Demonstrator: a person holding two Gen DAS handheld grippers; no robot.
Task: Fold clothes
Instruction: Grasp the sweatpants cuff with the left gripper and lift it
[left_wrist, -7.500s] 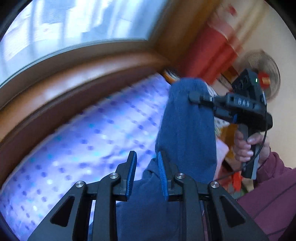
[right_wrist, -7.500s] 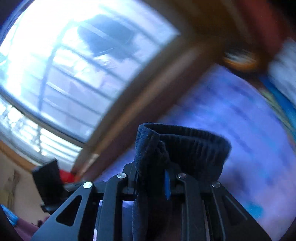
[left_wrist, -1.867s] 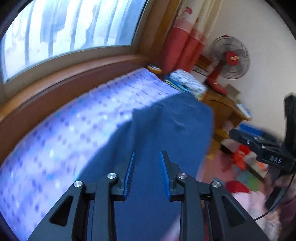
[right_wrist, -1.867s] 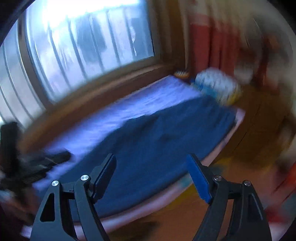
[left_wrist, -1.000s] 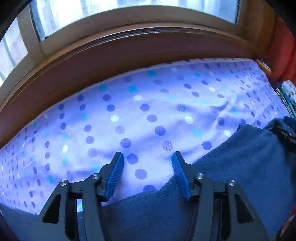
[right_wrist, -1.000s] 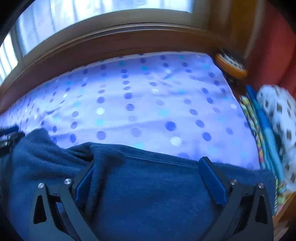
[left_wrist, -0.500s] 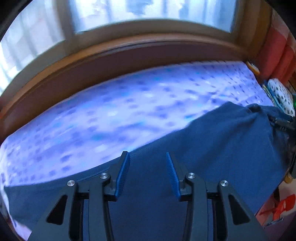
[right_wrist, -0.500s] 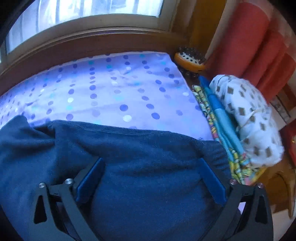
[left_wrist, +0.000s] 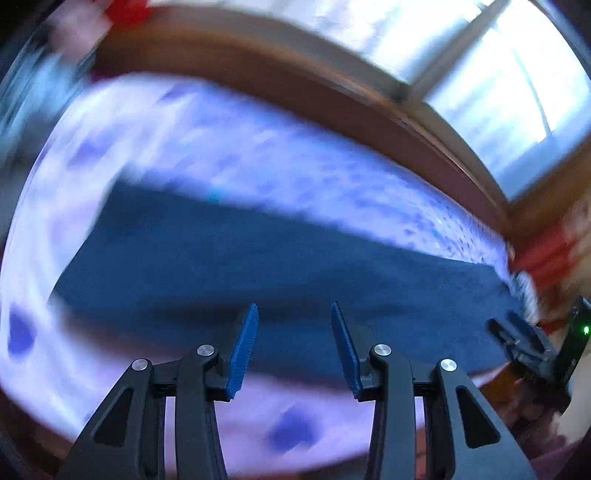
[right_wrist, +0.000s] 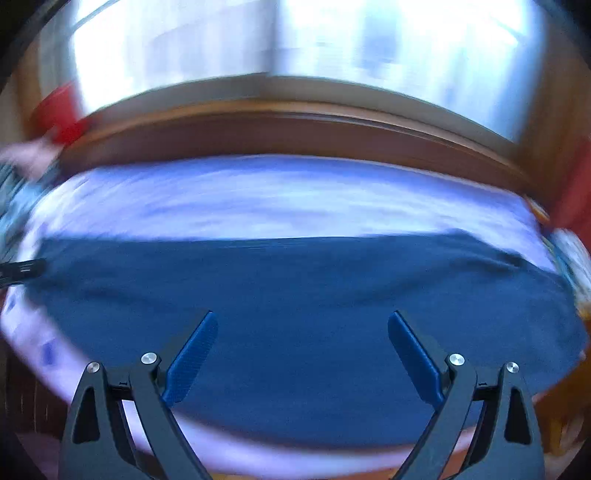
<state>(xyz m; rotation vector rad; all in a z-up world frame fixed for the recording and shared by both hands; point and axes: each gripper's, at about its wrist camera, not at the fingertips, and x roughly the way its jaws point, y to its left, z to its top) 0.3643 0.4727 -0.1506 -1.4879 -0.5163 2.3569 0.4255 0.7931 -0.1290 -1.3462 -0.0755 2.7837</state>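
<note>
- Though blurred by motion, both wrist views centred on a dark blue garment (left_wrist: 280, 254) spread flat across a bed's lilac dotted sheet (left_wrist: 207, 155), below a brown wooden sill (right_wrist: 295, 133) and a bright window (right_wrist: 280, 40).
- Seen only from the left wrist: the right claw (left_wrist: 517, 332) at the far right edge, dark with a small green light, over the garment's right end; a red blurred shape beside it, too smeared to identify; large purple dots on the sheet near the lens.
- Seen only from the right wrist: the garment (right_wrist: 295, 295) straight on, a long band reaching nearly from one side of the bed to the other, its far edge level; a thin dark tip of the left claw (right_wrist: 22, 271) at the far left, at the garment's left end; patterned cloth at the right edge, unclear.
- Left claw (left_wrist: 293, 341) parted a moderate way, gripping nothing, blue pads framing the garment's near edge, sheet showing below.
- Right claw (right_wrist: 301, 347) spread wide, empty, pads over the garment's middle, contact impossible to judge.
</note>
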